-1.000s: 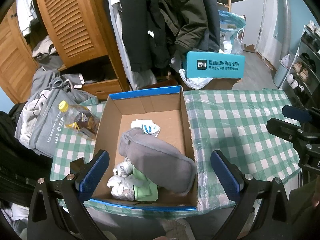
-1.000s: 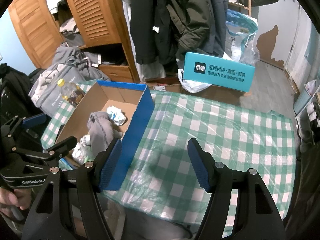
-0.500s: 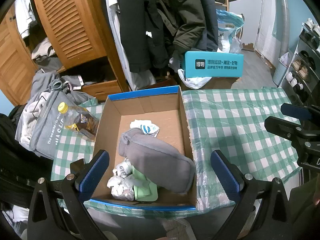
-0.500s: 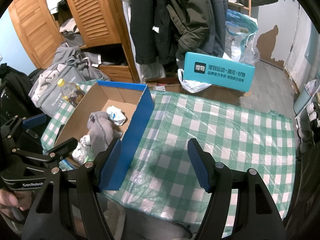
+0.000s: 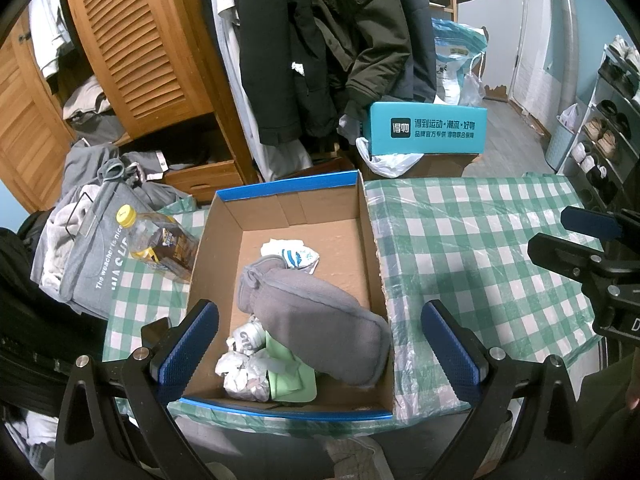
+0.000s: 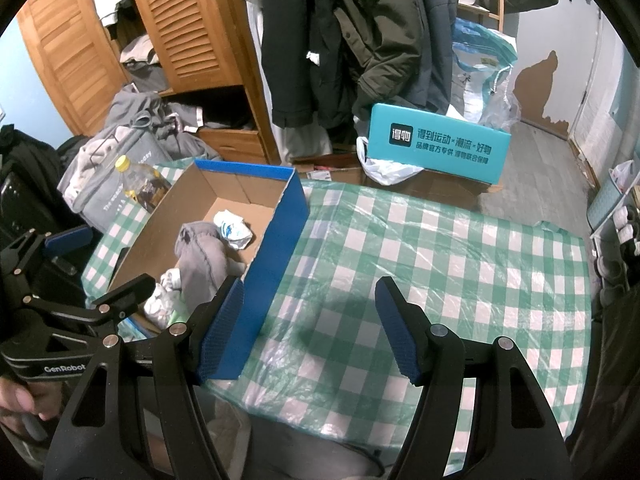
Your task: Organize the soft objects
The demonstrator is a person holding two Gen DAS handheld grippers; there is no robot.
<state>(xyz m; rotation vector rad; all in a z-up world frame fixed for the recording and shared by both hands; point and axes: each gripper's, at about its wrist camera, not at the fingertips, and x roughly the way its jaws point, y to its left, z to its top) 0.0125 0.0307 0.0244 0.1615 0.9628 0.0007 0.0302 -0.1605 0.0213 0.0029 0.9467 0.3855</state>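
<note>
An open cardboard box with blue rims (image 5: 288, 190) (image 6: 276, 236) stands on the green checked table. Inside lie a grey soft pouch (image 5: 316, 316) (image 6: 204, 256), a white and blue sock (image 5: 292, 254) (image 6: 234, 228), crumpled white socks (image 5: 244, 364) and a green cloth (image 5: 290, 380). My left gripper (image 5: 320, 348) is open and empty, held above the box's near end. My right gripper (image 6: 310, 324) is open and empty above the checked cloth, just right of the box's blue side.
A plastic bottle with a yellow cap (image 5: 160, 240) (image 6: 140, 186) lies left of the box beside a grey bag (image 5: 92, 252). A teal box (image 5: 428, 128) (image 6: 436, 144) stands behind the table. Coats, a wooden wardrobe and a shoe rack (image 5: 608, 120) surround it.
</note>
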